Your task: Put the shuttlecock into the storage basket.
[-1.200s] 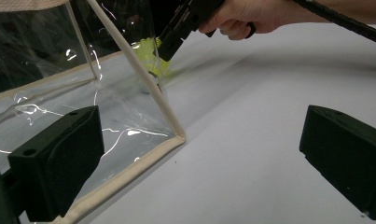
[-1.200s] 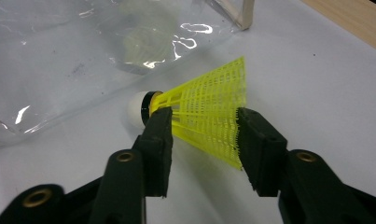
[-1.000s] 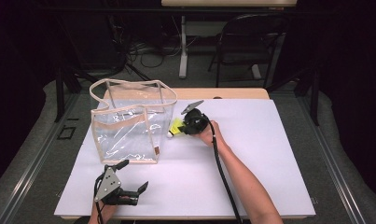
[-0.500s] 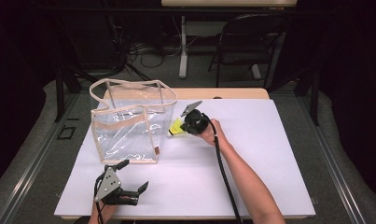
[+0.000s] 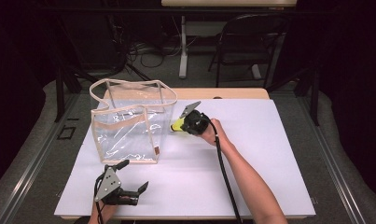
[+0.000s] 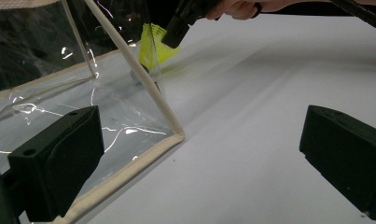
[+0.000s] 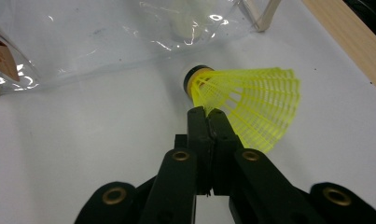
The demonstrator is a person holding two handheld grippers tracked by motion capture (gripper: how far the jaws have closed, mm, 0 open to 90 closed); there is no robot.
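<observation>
The shuttlecock (image 7: 251, 105) is neon yellow with a mesh-grid skirt and a black band at the base. The clear bag (image 5: 127, 123) has cream piping and a small brown tag. White bench (image 5: 269, 154), black jaws.

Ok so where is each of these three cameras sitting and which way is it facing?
High view: above the person's side, looking forward and down on the white table; both forearms enter from below.
Left gripper view: between its open jaws, facing the clear bag.
Right gripper view: along shut jaws pinching the yellow shuttlecock.
Shared: all show bag and shuttlecock.
</observation>
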